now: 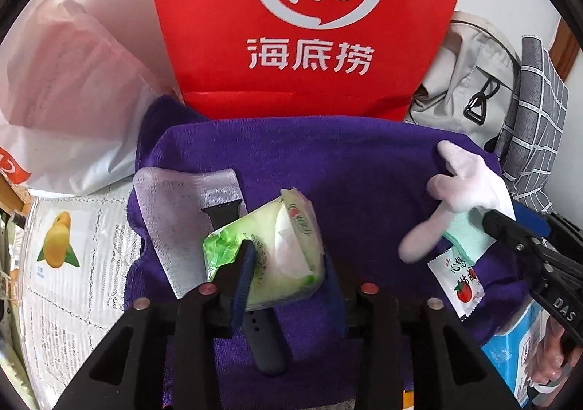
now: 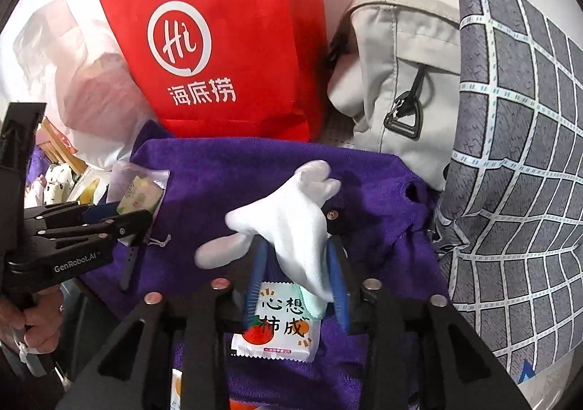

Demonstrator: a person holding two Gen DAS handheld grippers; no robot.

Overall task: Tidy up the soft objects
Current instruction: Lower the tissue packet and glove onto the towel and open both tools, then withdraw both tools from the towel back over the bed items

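Observation:
A purple towel [image 1: 349,169] is spread out and shows in both views [image 2: 226,177]. My left gripper [image 1: 288,257] is shut on a green and white tissue pack [image 1: 269,257], held just above the towel; the pack also shows in the right wrist view [image 2: 140,197]. My right gripper [image 2: 297,249] is shut on a white glove [image 2: 291,220] with a mint cuff, also visible in the left wrist view [image 1: 462,188]. A white snack sachet with red fruit print [image 2: 277,326] lies on the towel under the glove. A dark watch strap [image 1: 266,340] and a white foam sheet [image 1: 175,213] lie under the pack.
A red paper bag [image 1: 306,20] stands behind the towel. A white plastic bag [image 1: 62,100] sits at the left. A grey backpack [image 2: 397,82] and a grey checked pillow [image 2: 517,155] are at the right. A blue box [image 1: 517,348] is at the lower right.

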